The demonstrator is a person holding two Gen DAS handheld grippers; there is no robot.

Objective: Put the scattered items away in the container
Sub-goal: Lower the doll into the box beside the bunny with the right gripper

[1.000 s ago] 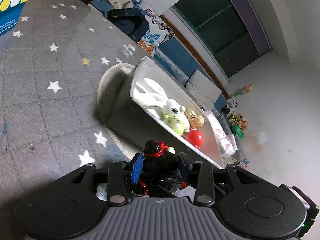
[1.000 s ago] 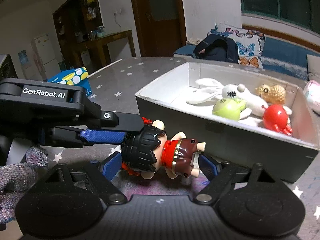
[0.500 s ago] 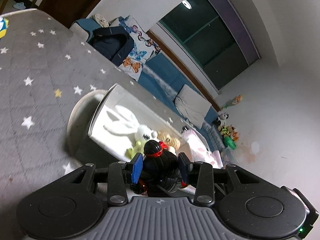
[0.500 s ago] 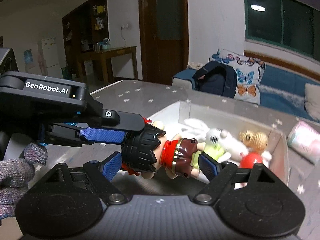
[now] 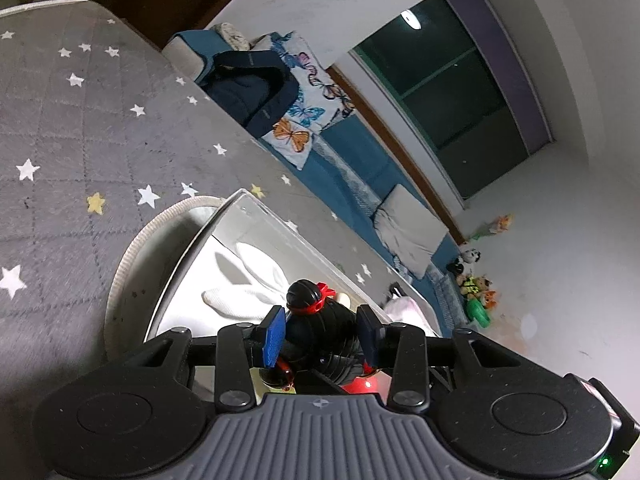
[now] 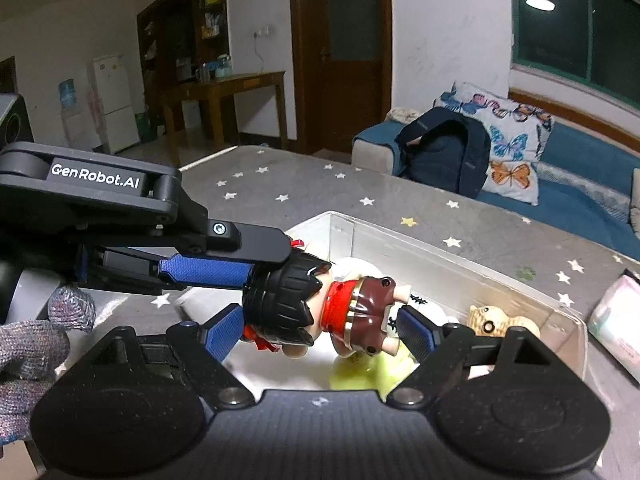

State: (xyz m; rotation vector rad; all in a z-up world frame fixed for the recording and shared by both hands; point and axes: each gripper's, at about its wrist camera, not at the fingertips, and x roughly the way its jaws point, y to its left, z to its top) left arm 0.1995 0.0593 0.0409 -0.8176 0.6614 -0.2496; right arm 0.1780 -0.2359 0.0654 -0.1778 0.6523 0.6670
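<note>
A black-haired toy figure (image 6: 320, 312) in a red scarf and brown top hangs over the white container (image 6: 440, 248). My left gripper (image 5: 320, 336) is shut on its black head (image 5: 320, 332); its blue pad shows in the right wrist view (image 6: 204, 272). My right gripper (image 6: 320, 332) is shut on the same figure, one pad at the hair, one at the feet. Inside the container lie a white plush rabbit (image 5: 256, 284), a yellow-green toy (image 6: 368, 372), a tan plush (image 6: 496, 320) and a red toy (image 5: 360, 386).
The container rests on a grey star-patterned cloth (image 5: 80, 140) with a round pad (image 5: 132, 256) under it. A pink-white packet (image 6: 612, 320) lies right of the container. A blue sofa with a dark backpack (image 6: 444, 148) and butterfly cushion stands behind.
Both grippers have carried the figure up and forward, from beside the container's near wall to above its inside. The grip on the figure is unchanged.
</note>
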